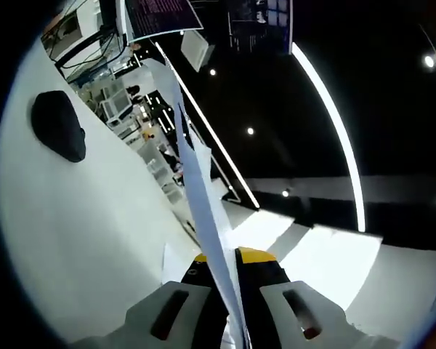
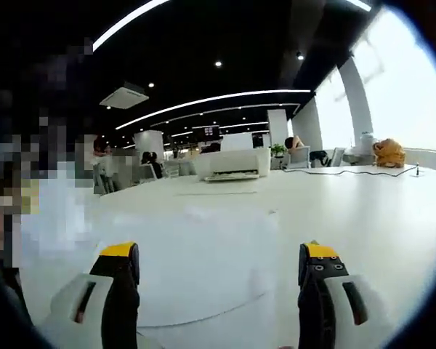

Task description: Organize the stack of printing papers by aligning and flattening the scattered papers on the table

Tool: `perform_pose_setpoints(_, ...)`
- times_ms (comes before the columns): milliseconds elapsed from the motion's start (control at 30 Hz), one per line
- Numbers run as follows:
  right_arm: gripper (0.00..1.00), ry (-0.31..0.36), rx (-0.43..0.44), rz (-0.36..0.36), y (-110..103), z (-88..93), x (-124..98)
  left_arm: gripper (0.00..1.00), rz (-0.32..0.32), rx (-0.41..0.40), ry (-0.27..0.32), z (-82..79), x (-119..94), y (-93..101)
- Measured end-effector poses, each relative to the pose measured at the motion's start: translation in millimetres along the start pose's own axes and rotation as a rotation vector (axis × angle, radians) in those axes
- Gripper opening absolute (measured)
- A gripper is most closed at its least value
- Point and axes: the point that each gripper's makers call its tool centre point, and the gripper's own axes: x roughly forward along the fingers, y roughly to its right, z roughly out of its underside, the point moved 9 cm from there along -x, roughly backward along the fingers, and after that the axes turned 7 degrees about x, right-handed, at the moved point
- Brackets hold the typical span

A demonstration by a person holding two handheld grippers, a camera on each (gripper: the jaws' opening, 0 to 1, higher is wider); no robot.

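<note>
My left gripper (image 1: 227,259) is shut on a thin stack of white printing papers (image 1: 198,182). I see the sheets edge-on, rising from between the yellow-tipped jaws towards the top of the tilted left gripper view. The white table (image 1: 94,233) lies along the left of that view. In the right gripper view my right gripper (image 2: 218,253) is open, its yellow-tipped jaws wide apart and low over the table (image 2: 363,211). A white sheet of paper (image 2: 203,269) lies flat on the table between and ahead of those jaws, untouched.
A black mouse (image 1: 58,125) rests on the table. A white printer (image 2: 232,165) stands at the far side with a loose sheet (image 2: 218,188) in front of it. A stuffed toy (image 2: 389,153) sits at the far right. People sit at desks behind.
</note>
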Motion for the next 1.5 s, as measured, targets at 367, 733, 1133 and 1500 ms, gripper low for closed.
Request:
perform_pose_setpoints(367,0.81,-0.135,-0.031,-0.064,-16,13.3,-5,0.06,0.008,0.01,-0.011,3.4,-2,7.2)
perform_pose_setpoints(733,0.88,-0.281,-0.121,-0.022,-21,27.5,7,0.06,0.014,0.028,-0.018,3.0,0,3.6)
perform_pose_setpoints(1133,0.85,-0.276,-0.117,-0.008,-17,26.2,7,0.06,0.017,0.021,-0.018,1.7,0,0.4)
perform_pose_setpoints(1500,0.75,-0.272,-0.126,-0.048,-22,26.1,5,0.06,0.013,0.018,-0.018,1.0,0,-1.7)
